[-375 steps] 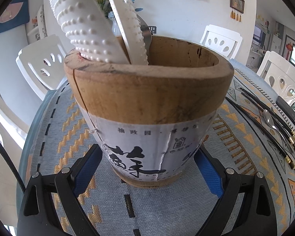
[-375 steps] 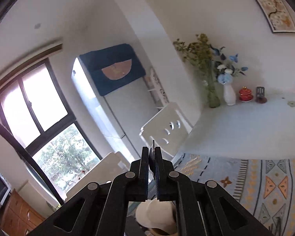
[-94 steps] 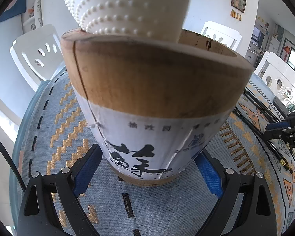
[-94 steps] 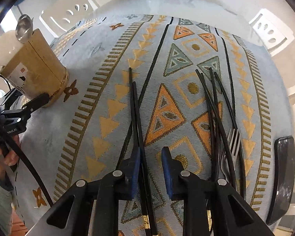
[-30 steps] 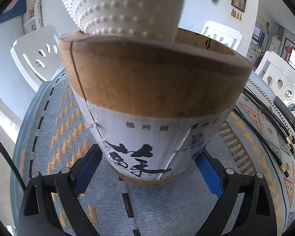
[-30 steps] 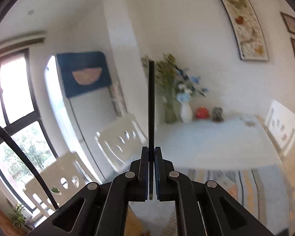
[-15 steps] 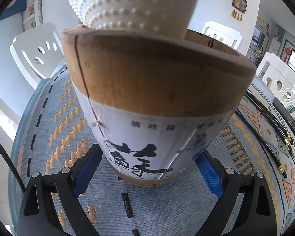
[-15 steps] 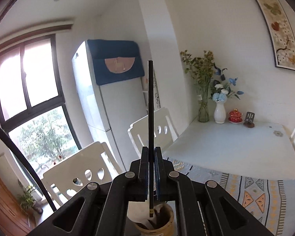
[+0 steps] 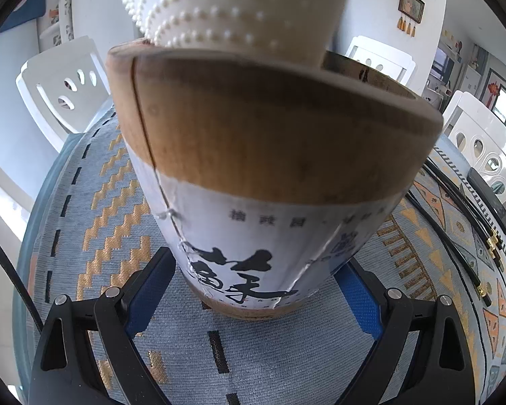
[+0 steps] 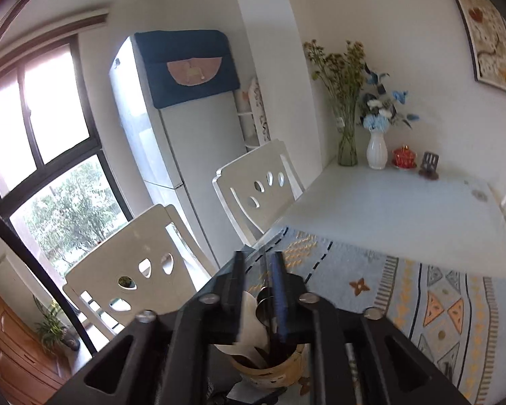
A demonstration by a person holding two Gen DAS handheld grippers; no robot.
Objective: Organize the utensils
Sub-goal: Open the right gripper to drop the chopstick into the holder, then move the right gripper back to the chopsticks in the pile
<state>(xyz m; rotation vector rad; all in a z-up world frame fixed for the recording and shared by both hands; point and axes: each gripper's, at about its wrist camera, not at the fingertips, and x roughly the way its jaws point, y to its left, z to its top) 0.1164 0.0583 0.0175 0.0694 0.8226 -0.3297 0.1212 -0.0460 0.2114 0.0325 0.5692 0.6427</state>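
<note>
A bamboo utensil holder (image 9: 273, 155) with a white printed label stands on the patterned mat, and my left gripper (image 9: 256, 260) is shut on its lower part, a blue pad (image 9: 151, 287) on each side. A white dotted rice paddle (image 9: 226, 10) sticks out of it. My right gripper (image 10: 257, 258) hovers over the same holder (image 10: 280, 368), where the paddle (image 10: 249, 330) and a metal spoon (image 10: 264, 298) show. Its jaws have just been opening and stand a little apart, with no chopstick showing between them. Black chopsticks (image 9: 455, 222) lie on the mat to the right.
A flat black slab (image 9: 489, 199) lies beyond the chopsticks near the table edge. White chairs (image 10: 145, 270) ring the table. Vases and small ornaments (image 10: 377, 148) stand at the far end on the bare tabletop (image 10: 388, 209). The woven mat (image 9: 118, 202) covers the near part.
The black chopstick that stood upright in my shut right gripper is gone from between the jaws, which have parted. The right view has tipped down toward the holder. The left gripper has not moved.
</note>
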